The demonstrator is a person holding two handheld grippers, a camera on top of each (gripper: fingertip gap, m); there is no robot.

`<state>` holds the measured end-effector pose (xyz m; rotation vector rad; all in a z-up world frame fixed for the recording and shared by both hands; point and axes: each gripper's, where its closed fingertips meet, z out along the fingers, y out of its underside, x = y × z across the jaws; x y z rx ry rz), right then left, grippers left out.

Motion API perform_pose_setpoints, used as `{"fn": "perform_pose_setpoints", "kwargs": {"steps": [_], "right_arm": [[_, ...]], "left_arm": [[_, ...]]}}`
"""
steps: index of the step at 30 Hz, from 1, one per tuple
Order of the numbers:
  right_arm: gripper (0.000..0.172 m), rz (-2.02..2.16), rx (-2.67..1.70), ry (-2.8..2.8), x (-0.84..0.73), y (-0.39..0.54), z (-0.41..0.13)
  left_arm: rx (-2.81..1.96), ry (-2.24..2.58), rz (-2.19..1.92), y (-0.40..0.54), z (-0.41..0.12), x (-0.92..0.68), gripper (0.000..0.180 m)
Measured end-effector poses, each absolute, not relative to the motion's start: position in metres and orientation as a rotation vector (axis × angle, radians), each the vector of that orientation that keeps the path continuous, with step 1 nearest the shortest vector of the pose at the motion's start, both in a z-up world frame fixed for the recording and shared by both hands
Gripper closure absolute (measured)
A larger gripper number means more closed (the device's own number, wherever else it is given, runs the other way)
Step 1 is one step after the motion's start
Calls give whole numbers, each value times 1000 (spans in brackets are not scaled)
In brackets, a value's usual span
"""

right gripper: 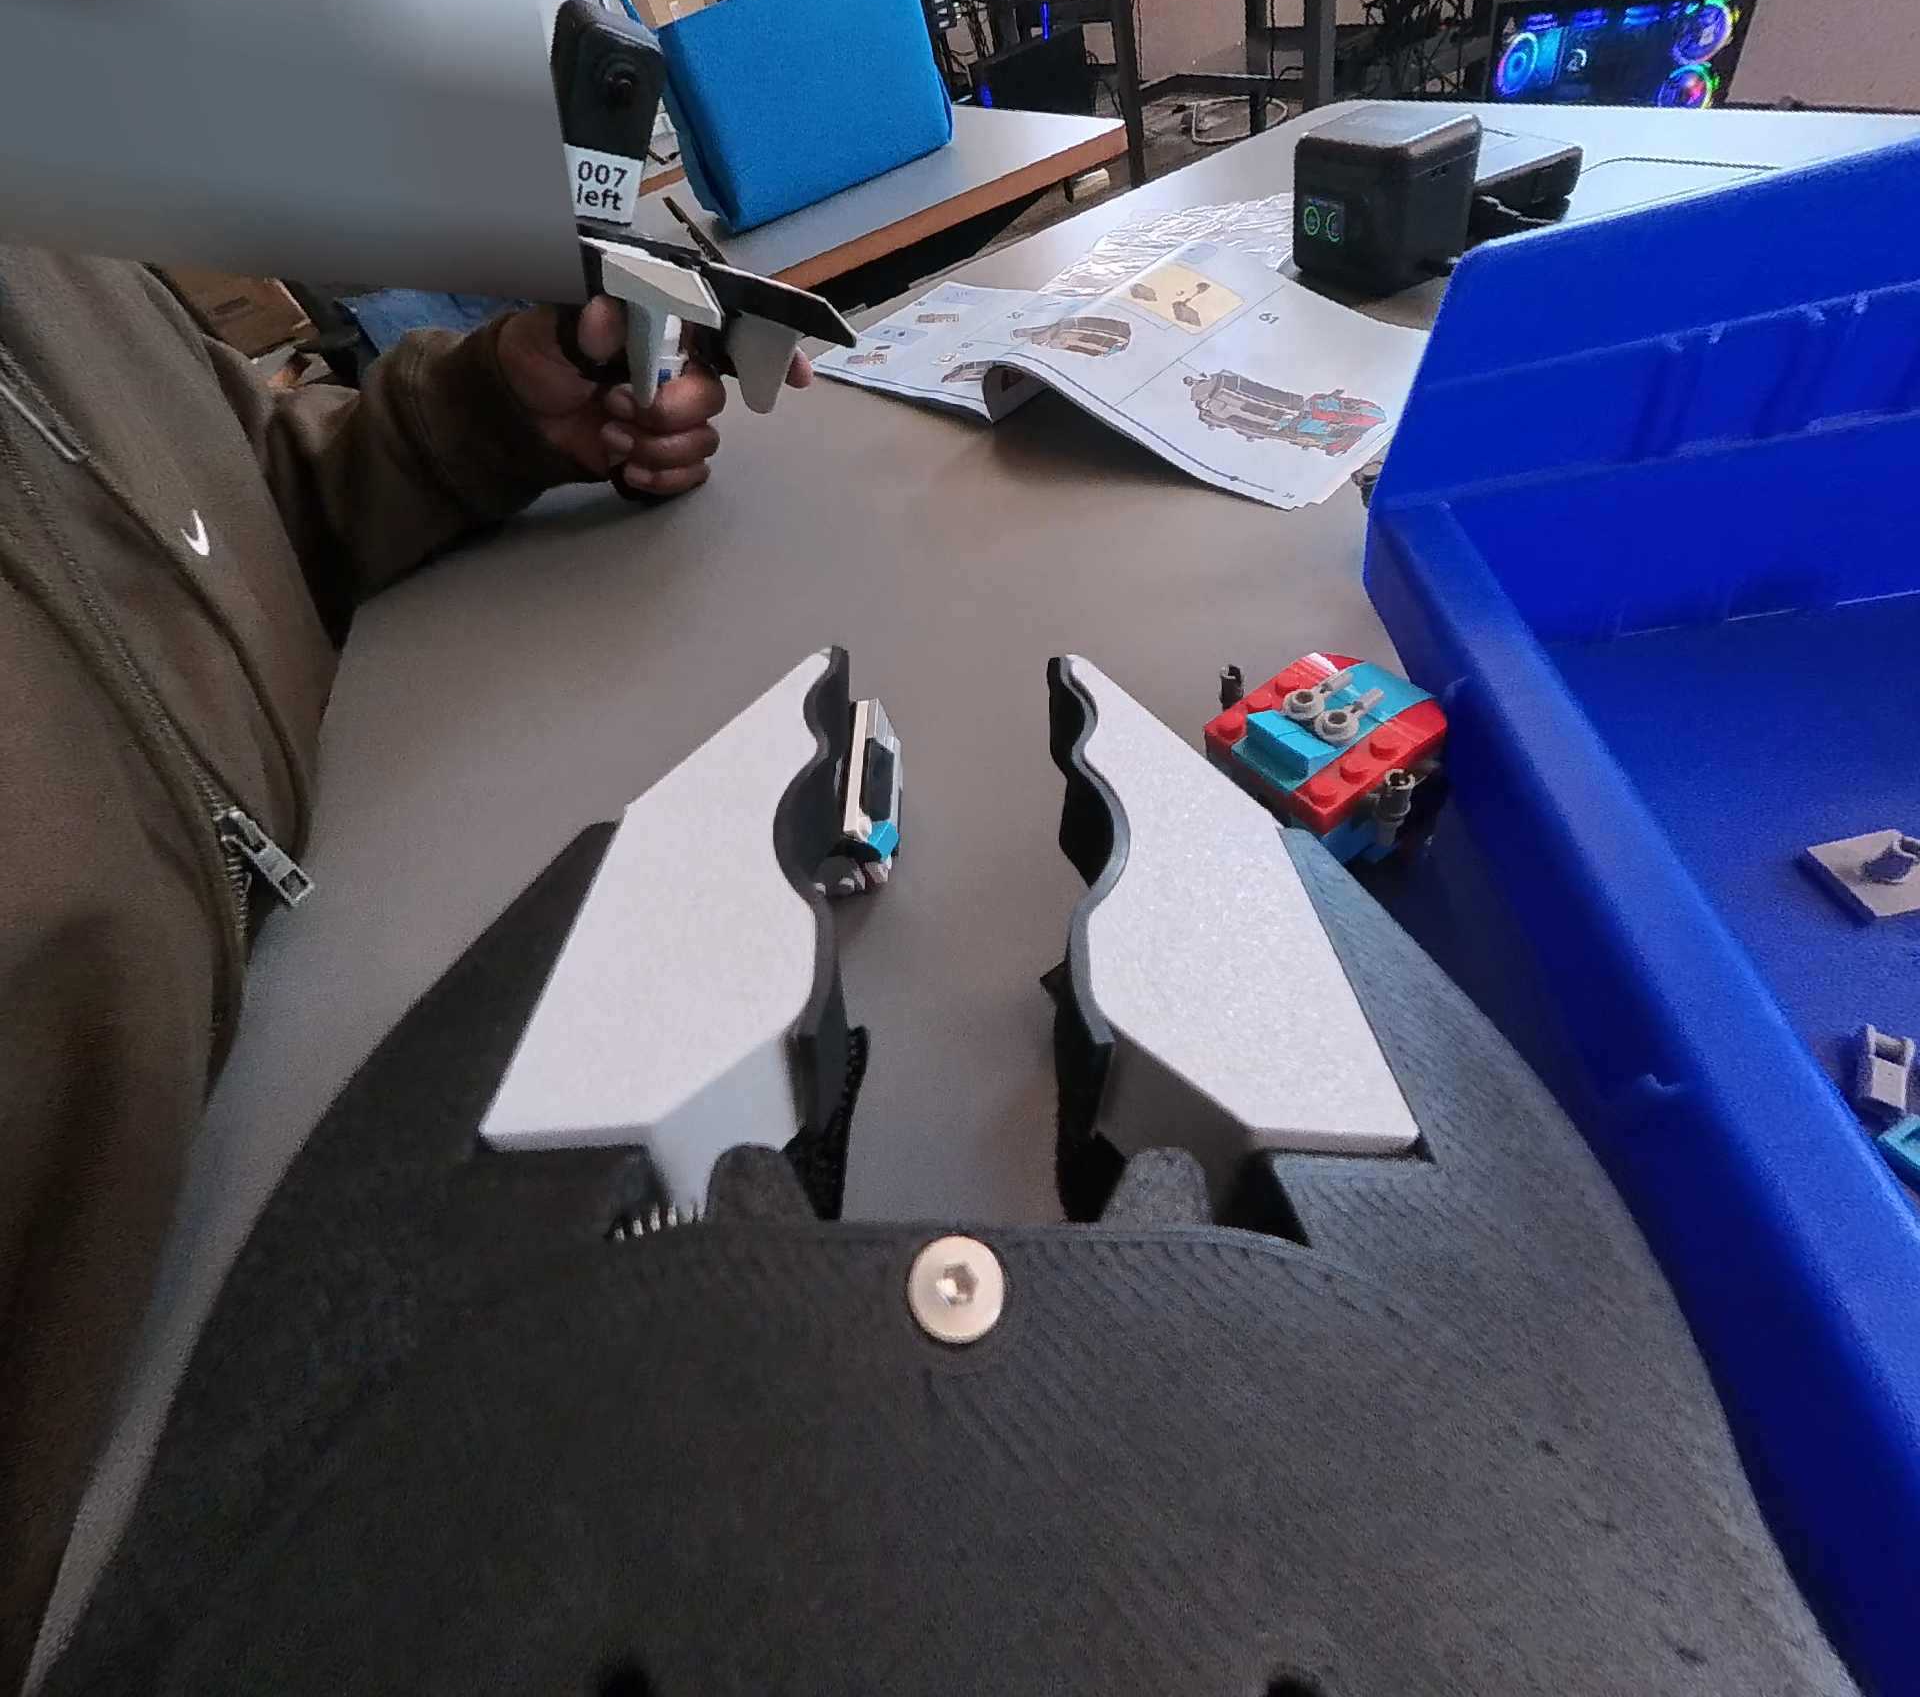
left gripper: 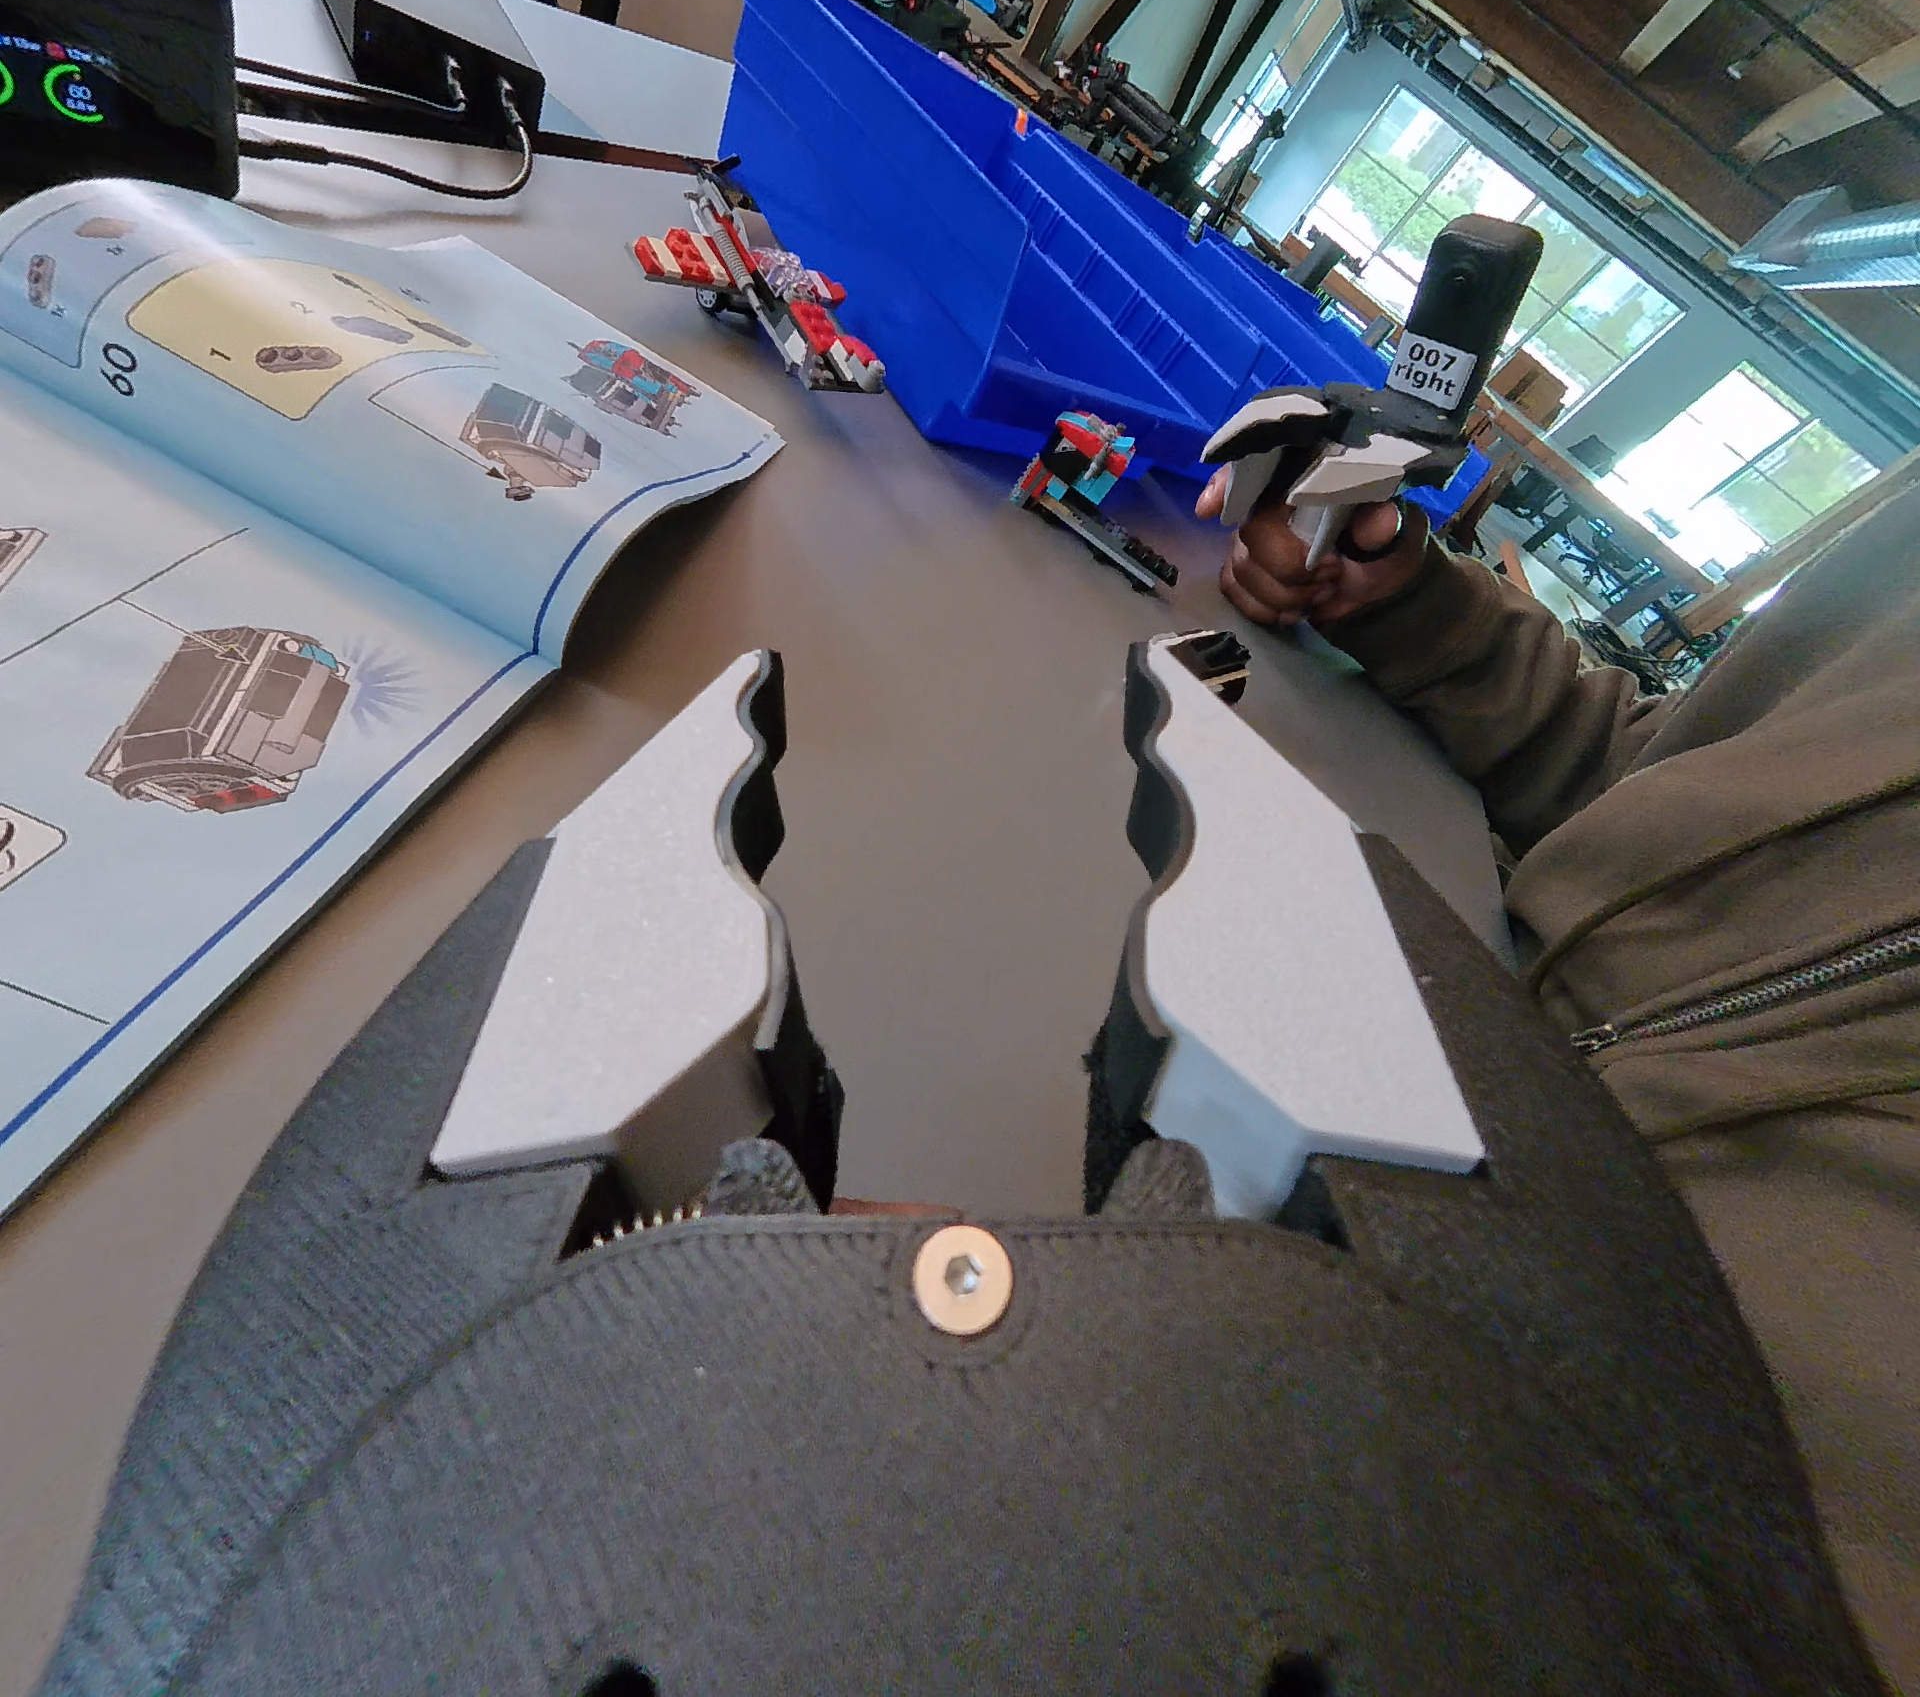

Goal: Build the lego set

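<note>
- Left gripper (left gripper: 954, 671): grey fingers with black wavy pads, spread wide, only bare grey tabletop (left gripper: 935, 567) between them. It hovers low over the table.
- Right gripper (right gripper: 948, 671): jaws partly apart. A small grey, black and teal brick assembly (right gripper: 871, 800) lies on the table against the inner face of its left-side pad; the other pad stands clear of it, so nothing is clamped.
- Red and teal brick block with grey pin pieces on top (right gripper: 1325, 754): just beside the right gripper, at the wall of the big blue plastic bin (right gripper: 1621, 868).
- Open instruction booklet with pale blue pages (right gripper: 1153, 359): beyond both grippers, next to the bin.
- Red, white and grey brick model (left gripper: 769, 291): between booklet and bin.
</note>
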<state>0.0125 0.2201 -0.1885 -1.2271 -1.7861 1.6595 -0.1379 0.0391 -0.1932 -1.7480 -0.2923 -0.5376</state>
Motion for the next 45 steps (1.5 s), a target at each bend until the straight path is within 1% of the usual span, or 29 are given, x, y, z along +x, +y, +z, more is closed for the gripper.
{"fn": "perform_pose_setpoints", "kwargs": {"steps": [22,27,33,38,45], "right_arm": [[132,1626,-1210,-1838,13,214,-193],[132,1595,-1184,-1869,14,210,-195],[132,1653,-1233,-1777,13,220,-189],[133,1829,-1275,-1626,14,233,-174],[133,1742,-1268,-1616,13,233,-175]], "left_arm": [[-1780,-291,-527,39,-197,-137,115],[-1815,-198,-546,42,-199,-122,115],[-1836,-70,-642,41,-199,-101,115],[-1802,-45,-744,38,-194,-96,115],[-1787,-38,-749,37,-192,-95,115]]}}
